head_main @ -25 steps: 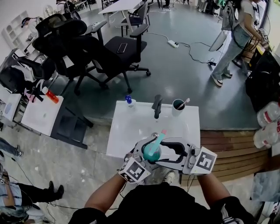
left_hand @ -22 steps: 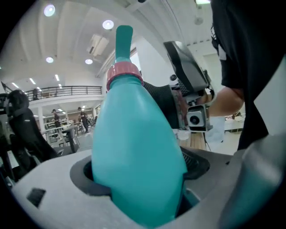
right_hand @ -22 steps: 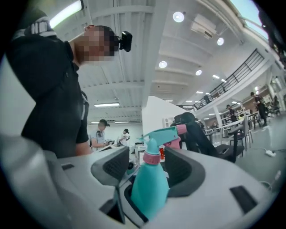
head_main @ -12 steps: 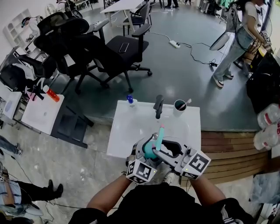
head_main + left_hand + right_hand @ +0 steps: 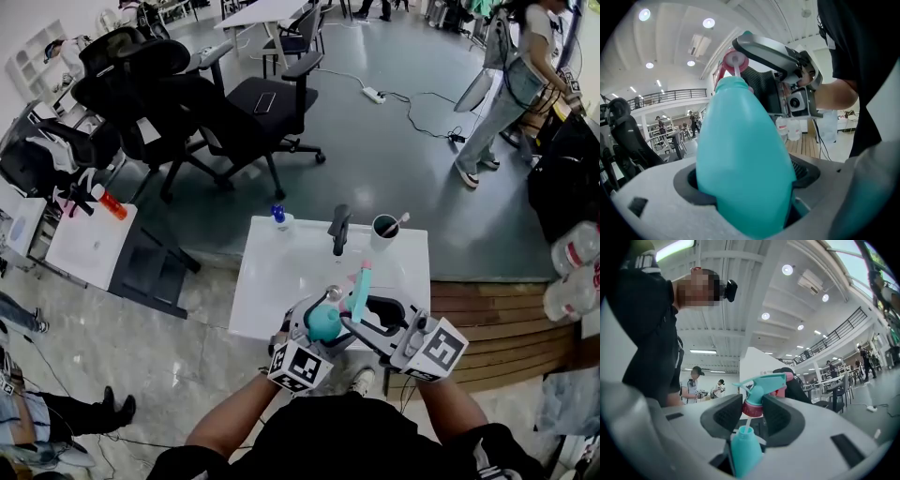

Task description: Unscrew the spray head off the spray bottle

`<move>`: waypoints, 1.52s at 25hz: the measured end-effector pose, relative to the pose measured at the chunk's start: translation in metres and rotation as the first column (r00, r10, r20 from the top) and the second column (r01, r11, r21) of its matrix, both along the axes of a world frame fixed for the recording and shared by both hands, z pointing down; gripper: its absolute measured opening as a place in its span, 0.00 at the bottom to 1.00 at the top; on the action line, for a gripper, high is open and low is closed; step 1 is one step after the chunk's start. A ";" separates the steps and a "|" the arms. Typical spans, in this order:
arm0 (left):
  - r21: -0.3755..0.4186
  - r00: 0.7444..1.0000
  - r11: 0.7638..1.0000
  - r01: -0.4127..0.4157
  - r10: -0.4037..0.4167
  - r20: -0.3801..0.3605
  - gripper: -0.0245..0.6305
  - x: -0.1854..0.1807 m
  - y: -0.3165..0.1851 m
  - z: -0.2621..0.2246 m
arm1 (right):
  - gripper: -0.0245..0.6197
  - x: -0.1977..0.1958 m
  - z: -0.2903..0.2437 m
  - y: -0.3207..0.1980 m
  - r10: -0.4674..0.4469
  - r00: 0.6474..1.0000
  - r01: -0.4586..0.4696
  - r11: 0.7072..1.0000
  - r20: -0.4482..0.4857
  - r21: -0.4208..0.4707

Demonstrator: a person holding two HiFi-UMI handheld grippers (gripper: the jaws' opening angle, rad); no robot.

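The teal spray bottle point(image 5: 323, 323) stands up in my left gripper point(image 5: 319, 330), shut round its body, which fills the left gripper view point(image 5: 740, 164). The teal spray head point(image 5: 360, 284) with a red collar point(image 5: 753, 408) sits between the pads of my right gripper point(image 5: 753, 414). Its jaws are closing and the pads touch the collar. The head stands a little above the bottle's open neck point(image 5: 743, 434), with the thin dip tube point(image 5: 747, 423) bare between them. From the left gripper view the collar point(image 5: 736, 61) shows just over the neck, with the right gripper point(image 5: 778, 51) behind it.
Under both grippers is a white table point(image 5: 281, 272). At its far edge stand a small blue-capped bottle point(image 5: 278, 218), a black-handled tool point(image 5: 337, 228) and a dark cup point(image 5: 382, 226). Office chairs point(image 5: 234, 112) lie beyond it and a wooden platform point(image 5: 487, 309) to the right.
The right gripper has come in onto the collar. The spray head has shifted up and to the right, away from the bottle's neck. The left gripper has kept its hold.
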State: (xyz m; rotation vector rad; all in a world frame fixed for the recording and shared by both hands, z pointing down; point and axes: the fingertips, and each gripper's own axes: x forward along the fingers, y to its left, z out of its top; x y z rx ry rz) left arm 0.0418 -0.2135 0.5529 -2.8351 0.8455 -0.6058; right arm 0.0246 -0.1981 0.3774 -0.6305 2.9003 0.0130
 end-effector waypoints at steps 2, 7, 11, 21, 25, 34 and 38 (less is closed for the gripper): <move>-0.021 1.000 1.000 0.015 -0.015 0.007 0.74 -0.004 -0.002 0.010 | 0.26 0.006 -0.010 -0.003 0.015 1.000 -0.015 1.000 0.007 0.025; -0.070 0.998 0.996 0.050 -0.048 0.036 0.74 -0.014 -0.007 0.036 | 0.26 0.025 -0.037 -0.007 0.059 0.997 -0.062 0.995 0.042 0.080; -0.103 0.995 0.991 0.085 -0.080 0.056 0.74 -0.025 -0.011 0.055 | 0.26 0.040 -0.061 -0.008 0.104 0.992 -0.112 0.986 0.069 0.125; -0.086 0.978 0.974 0.207 -0.206 0.029 0.74 -0.056 -0.028 0.045 | 0.26 0.062 -0.041 -0.022 0.240 0.970 -0.242 0.966 0.031 0.095; -0.027 0.968 0.968 0.250 -0.250 -0.011 0.74 -0.064 -0.040 0.018 | 0.26 0.058 0.001 -0.030 0.289 0.957 -0.289 0.957 -0.032 0.024; 0.040 0.950 0.957 0.287 -0.279 -0.139 0.74 -0.072 -0.050 -0.049 | 0.26 0.056 0.058 -0.024 0.321 0.934 -0.326 0.945 -0.157 -0.010; 0.049 0.950 0.960 0.277 -0.266 -0.162 0.74 -0.069 -0.049 -0.058 | 0.26 0.062 0.066 -0.025 0.358 0.913 -0.362 0.932 -0.195 0.016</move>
